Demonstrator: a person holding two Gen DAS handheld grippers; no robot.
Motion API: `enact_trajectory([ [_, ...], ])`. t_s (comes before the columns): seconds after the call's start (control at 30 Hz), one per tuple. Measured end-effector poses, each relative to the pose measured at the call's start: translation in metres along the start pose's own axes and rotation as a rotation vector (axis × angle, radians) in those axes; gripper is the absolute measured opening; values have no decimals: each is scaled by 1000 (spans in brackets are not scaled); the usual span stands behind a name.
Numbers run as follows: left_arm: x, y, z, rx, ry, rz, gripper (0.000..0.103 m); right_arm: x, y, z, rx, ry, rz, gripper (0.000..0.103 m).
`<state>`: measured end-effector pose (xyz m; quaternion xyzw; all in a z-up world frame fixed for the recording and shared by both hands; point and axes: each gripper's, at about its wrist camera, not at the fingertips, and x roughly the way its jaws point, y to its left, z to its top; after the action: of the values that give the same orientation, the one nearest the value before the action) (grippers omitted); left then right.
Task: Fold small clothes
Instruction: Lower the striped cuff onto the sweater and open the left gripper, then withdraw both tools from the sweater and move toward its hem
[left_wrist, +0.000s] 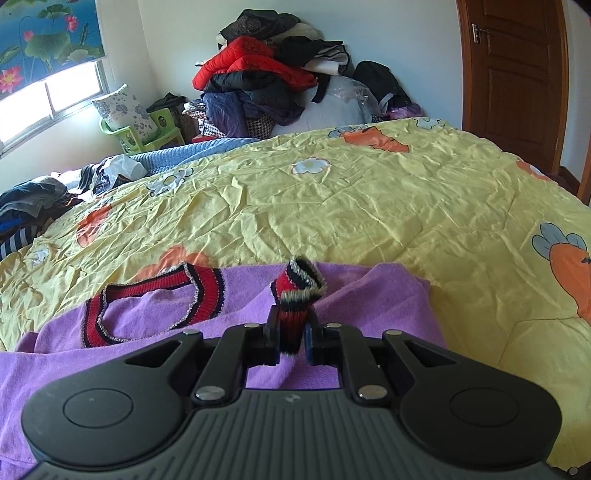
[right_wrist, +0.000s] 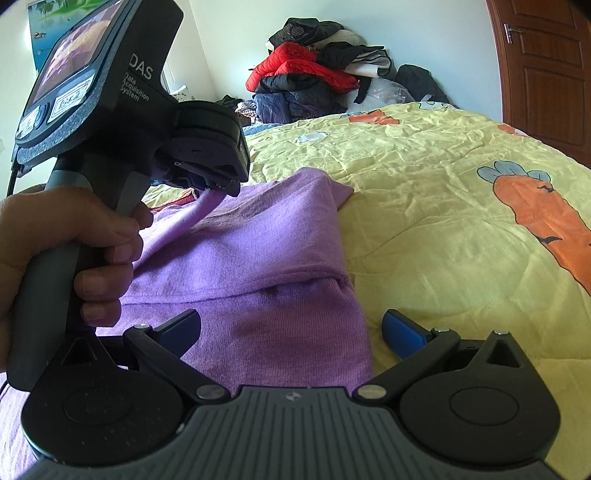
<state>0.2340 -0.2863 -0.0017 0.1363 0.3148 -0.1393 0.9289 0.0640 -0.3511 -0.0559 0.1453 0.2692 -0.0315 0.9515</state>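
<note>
A purple knit sweater (left_wrist: 380, 295) lies spread on the yellow quilt (left_wrist: 332, 206), its red-and-black striped collar (left_wrist: 155, 286) at the left. My left gripper (left_wrist: 291, 326) is shut on the sweater's striped cuff (left_wrist: 301, 284), which sticks up between the fingers with the sleeve lifted off the body. In the right wrist view the left gripper (right_wrist: 218, 184) shows at upper left with a hand (right_wrist: 74, 229) on its handle, pulling the purple sleeve up. My right gripper (right_wrist: 291, 328) stands open low over the sweater (right_wrist: 258, 240), whose right edge runs between the fingers, pads apart from the cloth.
A tall heap of jackets (left_wrist: 258, 74) is stacked against the back wall. Loose clothes (left_wrist: 33, 203) lie at the bed's left edge near a green basket (left_wrist: 147, 136). A brown door (left_wrist: 517, 66) stands at the right. Bare quilt stretches to the right of the sweater.
</note>
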Motion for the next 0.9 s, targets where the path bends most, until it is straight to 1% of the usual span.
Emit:
enact_trajectory([
  [0.07,-1,-1,1,1,1,3,13,-1,-1,0,7,-3,5,103],
  [0.13,-3,-1,1,3,-3,1,21,-1,-1,0,10,-5,8,103],
  [0.17,-3,-2,2,5,-7,0,30,-1,-2,0,11,-5,9,103],
  [0.23,-6,-3,2,15,-24,12,58,-1,-1,-1,11,-6,9,103],
  [0.27,-8,-4,1,23,-41,24,61,-1,-1,-1,11,-6,9,103],
  [0.3,-10,-6,1,35,-58,34,61,-1,-1,-1,10,-6,9,103],
  [0.37,-12,-11,2,59,-73,31,61,-1,-2,-1,11,-6,9,103],
  [0.7,-13,-11,1,58,-66,28,61,-2,-3,-1,16,-9,12,103],
  [0.77,-13,-10,0,56,-62,33,64,-2,-3,-1,11,-8,11,103],
  [0.83,-14,-7,-1,48,-60,40,76,-2,-1,-2,6,-6,9,103],
  [0.9,-16,-3,-3,43,-65,56,77,-2,-1,-2,3,-5,6,103],
])
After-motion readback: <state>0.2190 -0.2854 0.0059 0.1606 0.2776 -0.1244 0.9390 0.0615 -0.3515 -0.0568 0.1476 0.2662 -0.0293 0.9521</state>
